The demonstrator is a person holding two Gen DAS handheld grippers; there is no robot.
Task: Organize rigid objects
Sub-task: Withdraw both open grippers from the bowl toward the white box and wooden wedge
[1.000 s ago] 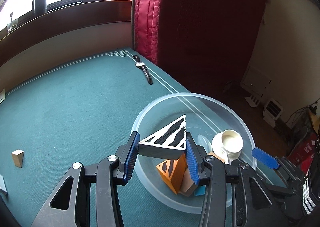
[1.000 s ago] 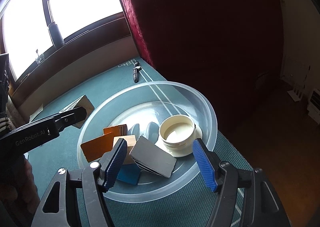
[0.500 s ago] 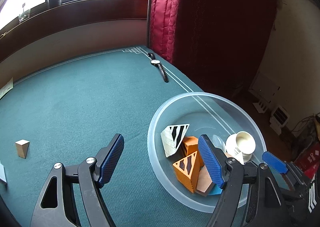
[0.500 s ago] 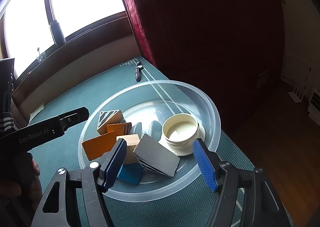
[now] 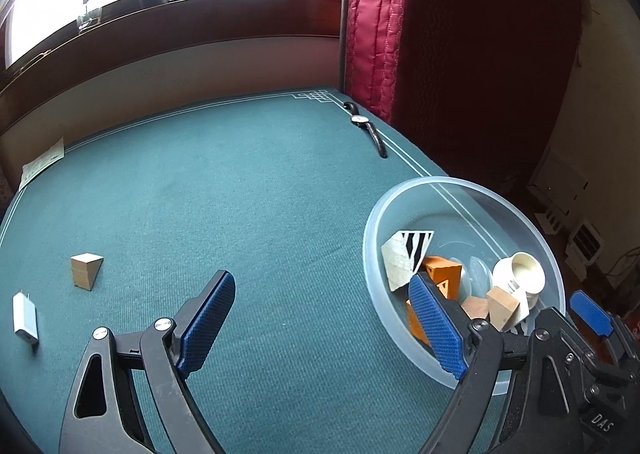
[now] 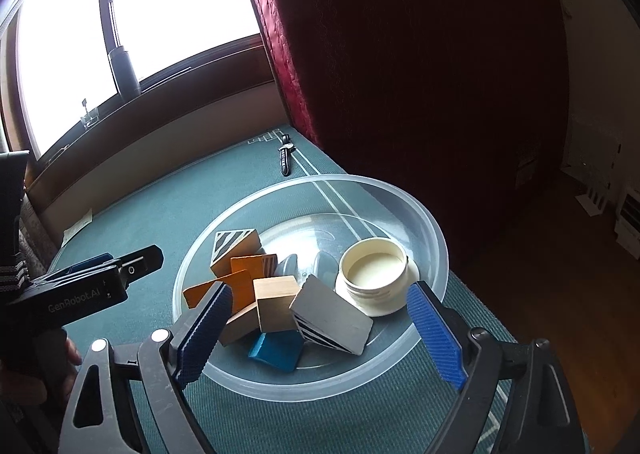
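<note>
A clear plastic bowl on the green table holds several blocks: a black-and-white striped wedge, orange blocks, a plain wooden cube, a grey block, a blue piece and a cream jar. The bowl and striped wedge also show in the left wrist view. My left gripper is open and empty over the table, left of the bowl. My right gripper is open and empty above the bowl's near rim. A wooden wedge stands on the table at far left.
A white charger plug lies near the table's left edge. A wristwatch lies at the far right corner by the red curtain. A paper slip lies at the far left edge. The floor drops off right of the table.
My left gripper opened and let the striped wedge drop into the bowl, then swung left away from the bowl. The right gripper stayed open over the bowl.
</note>
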